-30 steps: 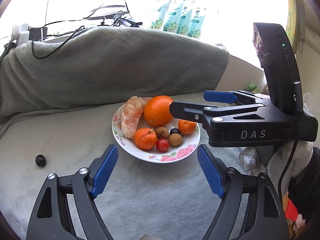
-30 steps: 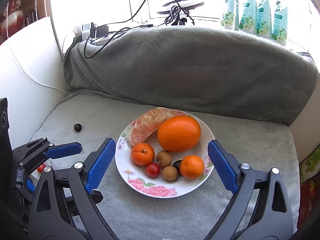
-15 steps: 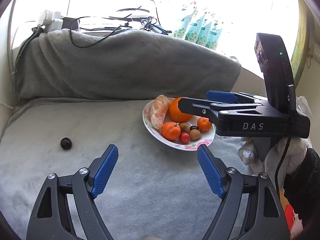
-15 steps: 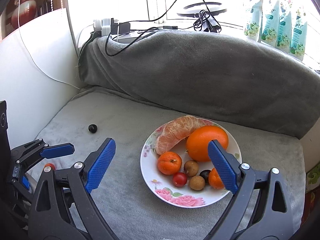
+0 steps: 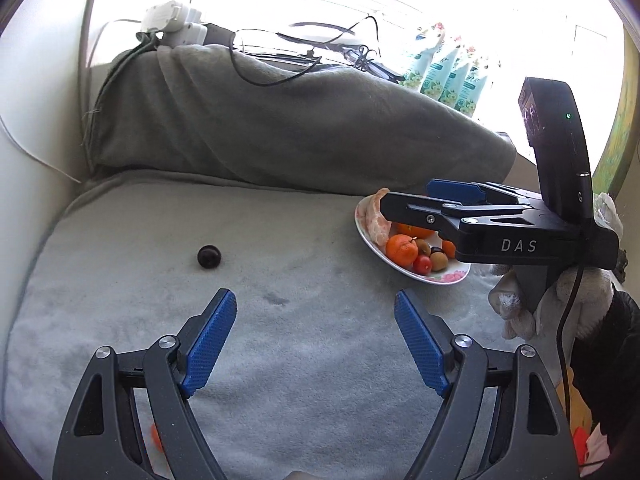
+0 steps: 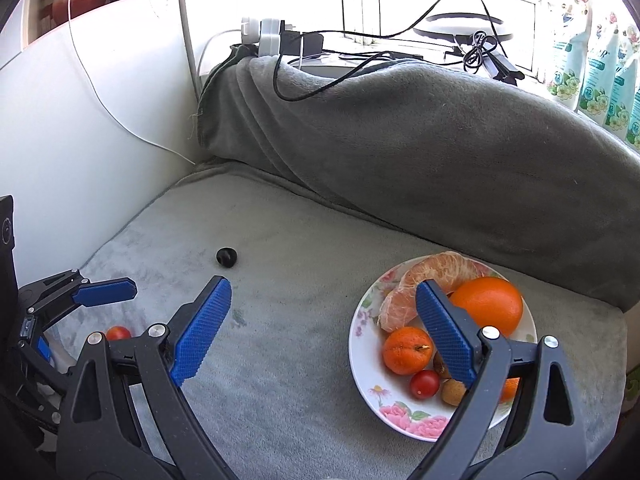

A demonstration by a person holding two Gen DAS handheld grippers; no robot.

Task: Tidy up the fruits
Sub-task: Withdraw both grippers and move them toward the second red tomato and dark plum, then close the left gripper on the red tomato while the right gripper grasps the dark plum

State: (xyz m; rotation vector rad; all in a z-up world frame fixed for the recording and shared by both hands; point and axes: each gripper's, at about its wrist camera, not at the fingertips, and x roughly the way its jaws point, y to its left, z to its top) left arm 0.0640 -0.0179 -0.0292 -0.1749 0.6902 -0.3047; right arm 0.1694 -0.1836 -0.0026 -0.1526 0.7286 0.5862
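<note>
We held the left gripper (image 5: pixel 315 336) with its fingers spread wide and nothing between them, above the grey blanket (image 5: pixel 280 240). The right gripper (image 6: pixel 323 334) was likewise released and empty, partly over the floral plate (image 6: pixel 362 364). On that plate lay a large orange (image 6: pixel 490 306), a peeled citrus piece (image 6: pixel 404 300), a mandarin (image 6: pixel 406 350) and a cherry tomato (image 6: pixel 425 383). A dark grape (image 5: pixel 209 257) sat well left of the plate, and another cherry tomato (image 6: pixel 118 333) lay farther left still, just beside the left gripper.
</note>
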